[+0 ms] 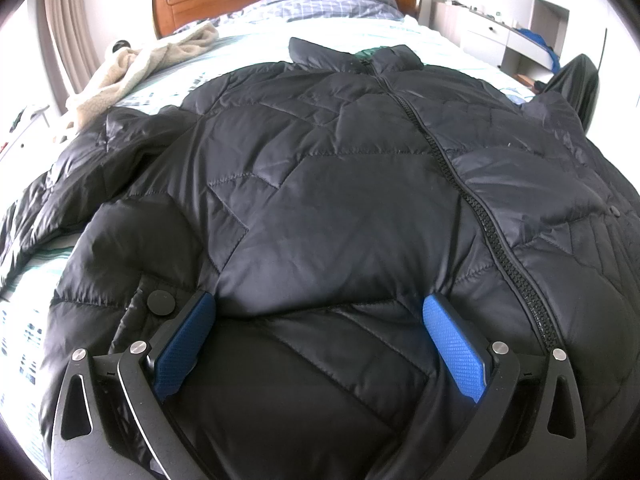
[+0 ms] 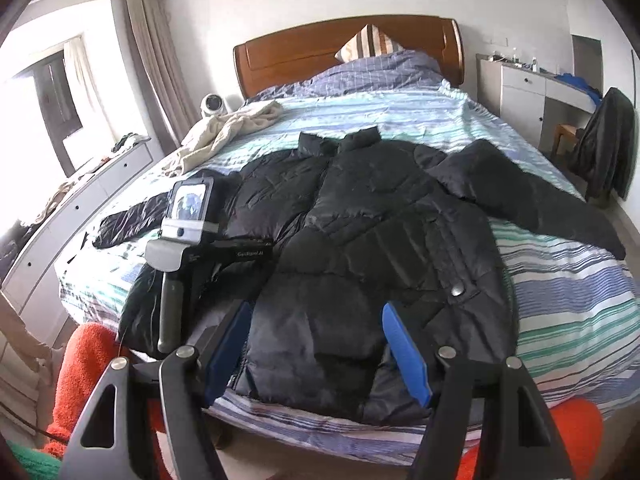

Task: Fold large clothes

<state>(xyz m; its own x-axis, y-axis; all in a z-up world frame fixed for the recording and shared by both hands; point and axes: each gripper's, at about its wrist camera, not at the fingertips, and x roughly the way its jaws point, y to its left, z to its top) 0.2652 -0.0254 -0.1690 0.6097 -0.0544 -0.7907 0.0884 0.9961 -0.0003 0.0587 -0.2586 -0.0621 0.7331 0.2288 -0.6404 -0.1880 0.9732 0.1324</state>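
A black quilted puffer jacket lies front up and zipped on the striped bed, collar toward the headboard and both sleeves spread outward. My left gripper is open, and its blue pads rest on the lower left front beside a round snap button, with padded fabric bulging between them. In the right wrist view, the left tool's handle and camera unit stand over the jacket on its left side. My right gripper is open above the hem at the bed's foot edge, gripping nothing.
A beige fleece blanket lies at the bed's back left. A blue plaid duvet and pillow sit by the wooden headboard. White drawers line the left. A dark garment hangs on a chair at right. Orange fleece shows below.
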